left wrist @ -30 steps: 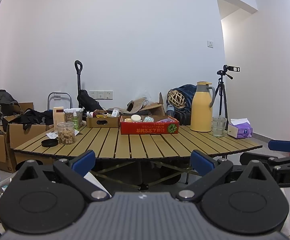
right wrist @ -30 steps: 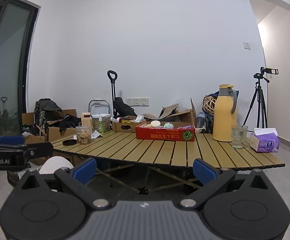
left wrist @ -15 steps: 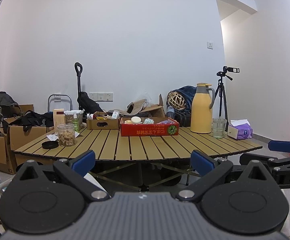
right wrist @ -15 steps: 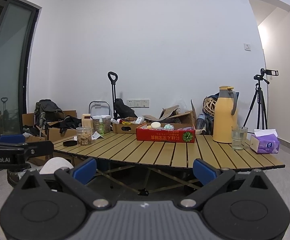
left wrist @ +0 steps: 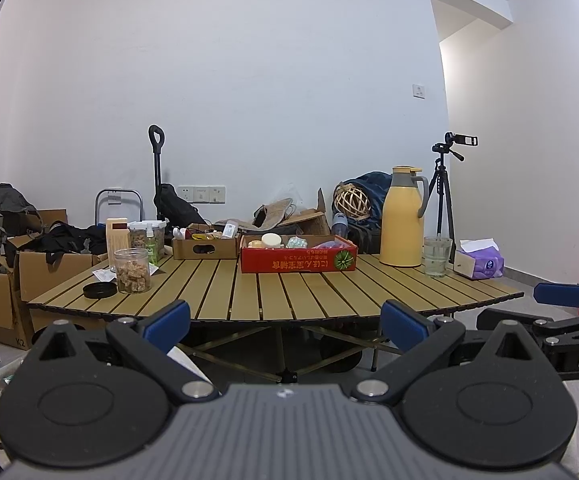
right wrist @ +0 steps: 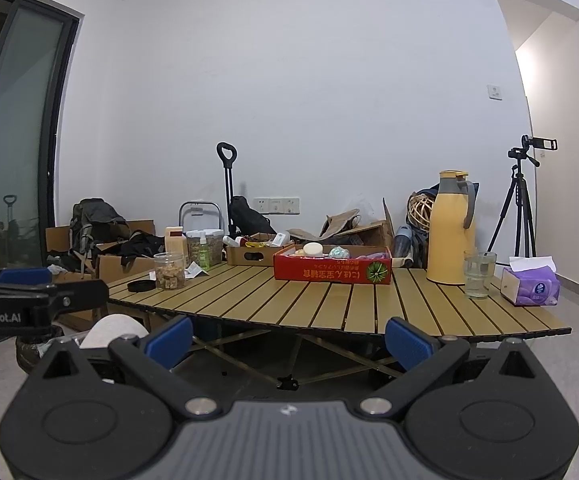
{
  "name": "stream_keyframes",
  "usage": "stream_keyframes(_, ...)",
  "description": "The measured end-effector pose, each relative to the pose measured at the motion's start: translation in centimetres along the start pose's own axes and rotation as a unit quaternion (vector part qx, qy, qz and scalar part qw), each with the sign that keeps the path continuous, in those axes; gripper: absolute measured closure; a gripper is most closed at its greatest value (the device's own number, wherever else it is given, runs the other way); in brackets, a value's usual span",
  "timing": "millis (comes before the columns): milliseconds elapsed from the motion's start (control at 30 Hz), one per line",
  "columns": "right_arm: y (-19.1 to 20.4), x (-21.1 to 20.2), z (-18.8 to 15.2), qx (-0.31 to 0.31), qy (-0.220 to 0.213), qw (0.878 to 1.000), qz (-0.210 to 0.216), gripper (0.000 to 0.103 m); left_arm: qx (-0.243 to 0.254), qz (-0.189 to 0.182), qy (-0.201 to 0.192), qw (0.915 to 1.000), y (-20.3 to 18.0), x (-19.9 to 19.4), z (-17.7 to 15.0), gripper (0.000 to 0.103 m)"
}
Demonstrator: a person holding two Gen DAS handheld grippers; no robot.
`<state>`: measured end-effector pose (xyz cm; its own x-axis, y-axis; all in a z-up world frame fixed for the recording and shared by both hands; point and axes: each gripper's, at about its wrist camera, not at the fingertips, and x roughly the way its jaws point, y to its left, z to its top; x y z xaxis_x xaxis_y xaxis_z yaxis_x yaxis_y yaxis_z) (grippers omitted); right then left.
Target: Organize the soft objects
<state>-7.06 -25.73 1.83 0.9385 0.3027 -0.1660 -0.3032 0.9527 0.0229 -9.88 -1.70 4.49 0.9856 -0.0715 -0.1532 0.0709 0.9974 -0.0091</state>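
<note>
Left gripper [left wrist: 285,322]: blue-padded fingers spread wide, holding nothing.
Right gripper [right wrist: 289,336]: likewise wide open and empty.
Soft things: small pale and green lumps in the shallow red cardboard box [left wrist: 298,259], mid slatted wooden table [left wrist: 273,292].
Direction: box straight ahead, well apart from both grippers; neither clearly nearer.
Box axis: crosswise.
</note>
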Motion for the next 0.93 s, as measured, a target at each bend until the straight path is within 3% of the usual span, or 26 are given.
stream_keyframes(933, 0.17, -0.01, -0.2, -0.002, -0.003, 1.0, -0.002, 0.0, 0.001, -0.011, -0.01, 0.9999, 0.19, -0.14, -0.24, 0.0)
